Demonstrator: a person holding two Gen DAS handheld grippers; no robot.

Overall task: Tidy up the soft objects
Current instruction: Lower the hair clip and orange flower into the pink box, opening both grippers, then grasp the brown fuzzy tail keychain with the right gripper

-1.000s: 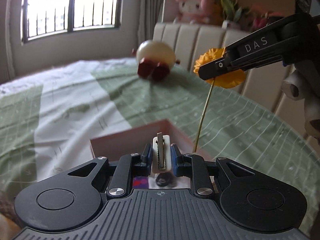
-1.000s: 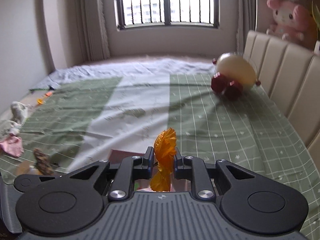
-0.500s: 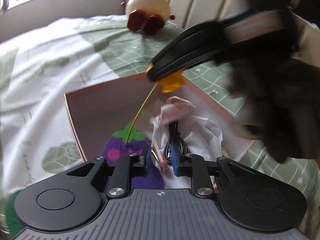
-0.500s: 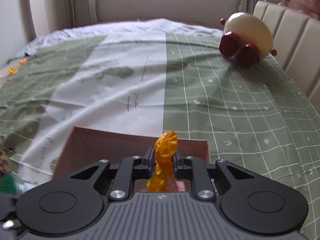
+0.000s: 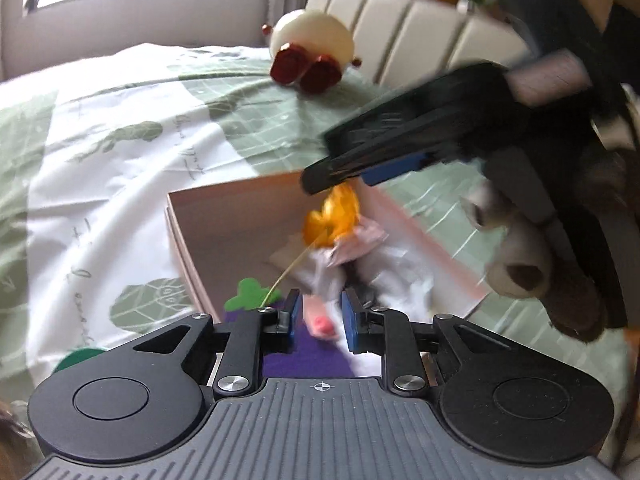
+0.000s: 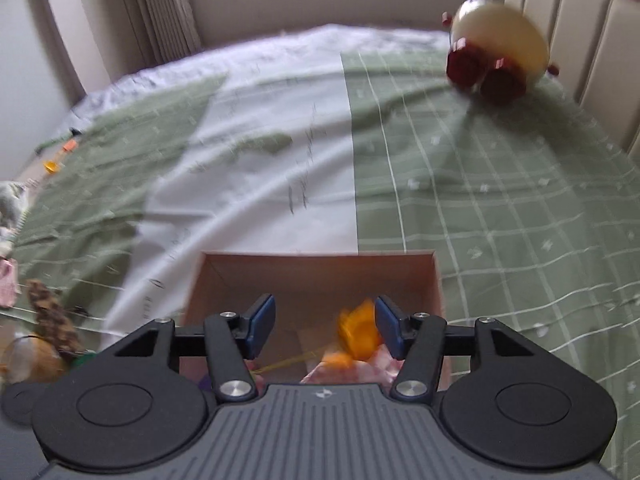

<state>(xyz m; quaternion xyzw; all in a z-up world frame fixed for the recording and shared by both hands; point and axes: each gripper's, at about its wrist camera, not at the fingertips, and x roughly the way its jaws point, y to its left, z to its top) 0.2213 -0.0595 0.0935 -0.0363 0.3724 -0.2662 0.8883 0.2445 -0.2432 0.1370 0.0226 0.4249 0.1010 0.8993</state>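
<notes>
Bedspread point(image 6: 500, 208) carries the box point(image 6: 320, 276); both jaws spread, orange flower point(image 6: 358, 330) loose inside.

orange flower point(image 6: 357, 334) on thin stem, tilted inside pink box point(image 6: 320, 266)

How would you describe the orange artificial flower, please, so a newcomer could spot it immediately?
Find the pink cardboard box on the green checked bedspread. The orange artificial flower is inside it, between the right gripper's open fingers, above crumpled white cloth. It alone is bright orange with a thin yellow stem.
</notes>
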